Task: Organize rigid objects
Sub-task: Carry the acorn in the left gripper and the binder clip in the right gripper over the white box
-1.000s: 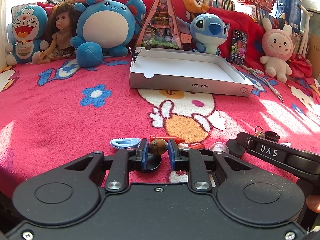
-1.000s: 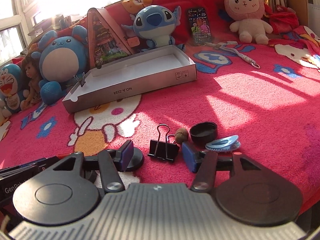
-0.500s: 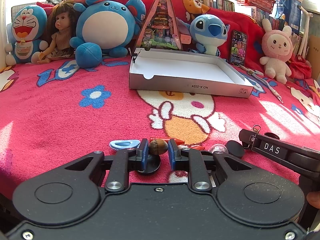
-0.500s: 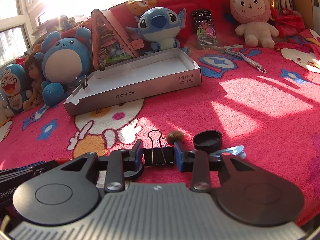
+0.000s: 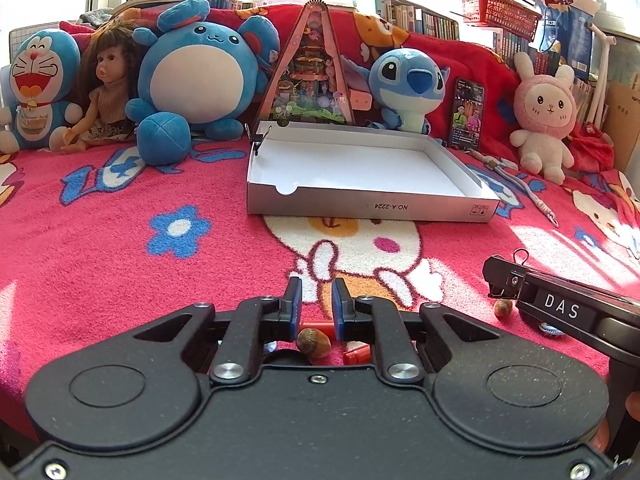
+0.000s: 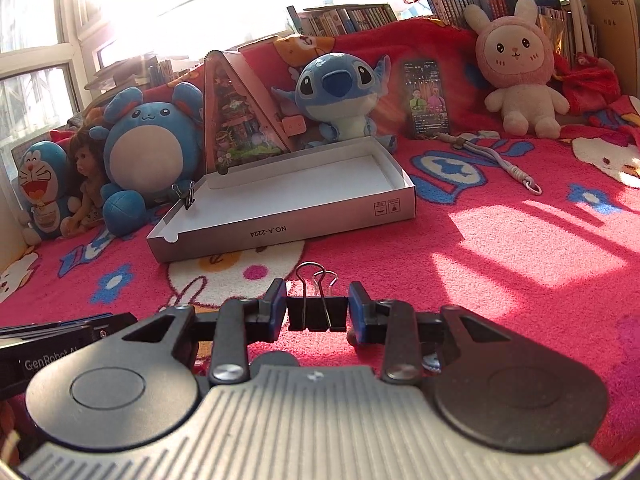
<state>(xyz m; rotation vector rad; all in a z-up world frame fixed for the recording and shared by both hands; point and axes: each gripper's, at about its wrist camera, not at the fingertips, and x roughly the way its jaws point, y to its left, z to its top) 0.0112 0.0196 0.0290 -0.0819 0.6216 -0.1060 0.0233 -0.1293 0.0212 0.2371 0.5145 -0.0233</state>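
Observation:
My left gripper (image 5: 316,285) hangs over the red blanket, its jaws a narrow gap apart. A brown nut (image 5: 314,342) fills that gap low down, at the near end of the blue pads. My right gripper (image 6: 316,300) is shut on a black binder clip (image 6: 316,314), pads on its two sides and wire handles pointing forward. In the left wrist view it reaches in from the right as the right gripper (image 5: 560,310), with a second nut (image 5: 502,308) under its tip. The open white box (image 5: 360,202) (image 6: 280,228) lies further back, with a small clip (image 5: 258,138) on its left corner.
A red pen (image 5: 316,324) lies under my left fingers. Plush toys (image 5: 200,76) (image 6: 340,92), a doll (image 5: 106,92) and a triangular toy house (image 5: 312,68) line the back. A phone (image 6: 428,100) leans there, and a cord (image 6: 508,164) lies right of the box.
The right jaws closed from wide open onto the binder clip. Both views have tipped upward. The nut now shows lower against the left pads, and the blanket's loose items sank out of sight.

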